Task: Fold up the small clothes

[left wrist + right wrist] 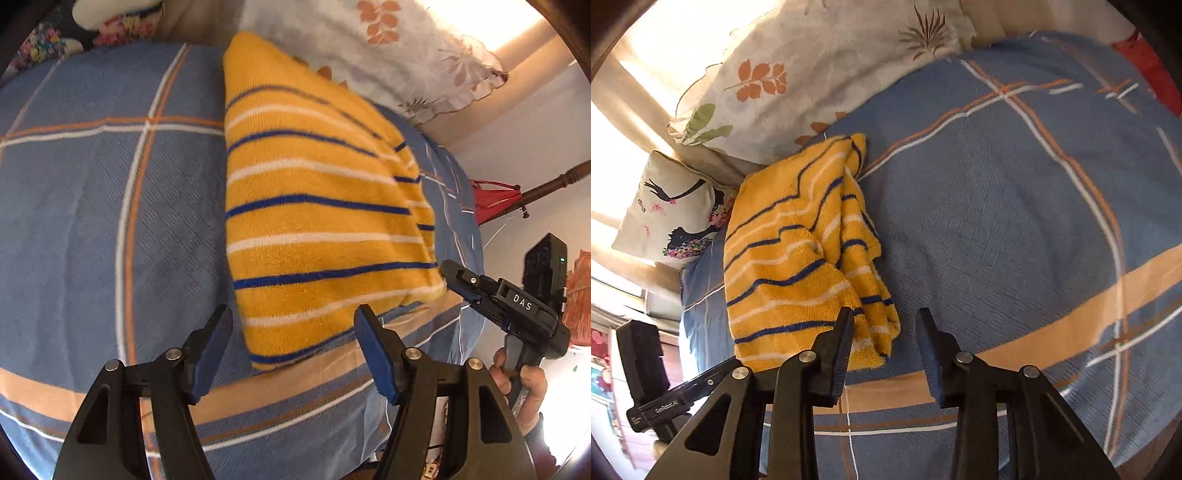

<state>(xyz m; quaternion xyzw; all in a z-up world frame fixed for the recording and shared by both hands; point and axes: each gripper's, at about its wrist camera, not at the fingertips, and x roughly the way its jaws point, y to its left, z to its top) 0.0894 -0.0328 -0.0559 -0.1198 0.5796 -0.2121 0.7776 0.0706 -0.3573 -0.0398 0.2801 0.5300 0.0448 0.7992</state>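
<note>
A folded yellow garment (317, 206) with blue and white stripes lies on the blue plaid bedspread (92, 221). My left gripper (293, 319) is open, its jaws just in front of the garment's near edge, empty. My right gripper (884, 321) is open, empty, with its left finger (838, 350) over the garment's (798, 258) near corner. In the left wrist view the right gripper (448, 275) shows at the garment's right corner, touching or nearly touching it. In the right wrist view the left gripper's body (665, 398) shows at lower left.
A floral white pillow (820, 74) lies behind the garment, also in the left wrist view (388, 48). A small cushion with a bird print (672, 214) sits at the bed's edge. A red object (491, 203) and a wooden post (554, 184) stand beside the bed.
</note>
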